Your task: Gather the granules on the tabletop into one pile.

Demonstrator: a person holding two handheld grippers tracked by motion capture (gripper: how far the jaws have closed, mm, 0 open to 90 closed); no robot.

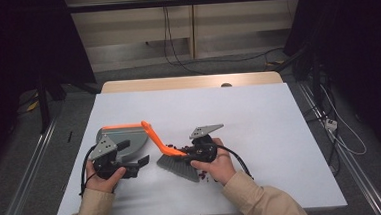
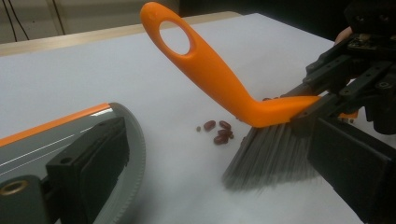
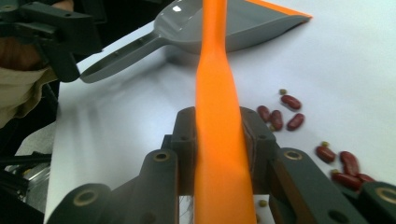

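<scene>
A brush (image 1: 156, 138) with an orange loop handle and grey bristles (image 2: 268, 158) stands on the white table (image 1: 259, 113). My right gripper (image 1: 189, 155) is shut on its handle (image 3: 217, 116) just above the bristles. Red beans (image 2: 220, 133) with a few small green ones lie beside the bristles (image 3: 280, 116), and more lie near my right hand (image 1: 202, 176). A grey dustpan (image 1: 127, 136) with an orange lip lies flat at the left. My left gripper (image 1: 133, 153) is open at the dustpan's rear, one jaw over the pan (image 2: 70, 140), near its handle (image 3: 121, 51).
The table's front edge runs just under the person's forearms. A wooden strip (image 1: 192, 82) borders the far edge. Metal rails (image 1: 27, 172) flank the table on the floor, and cables (image 1: 340, 128) trail at the right.
</scene>
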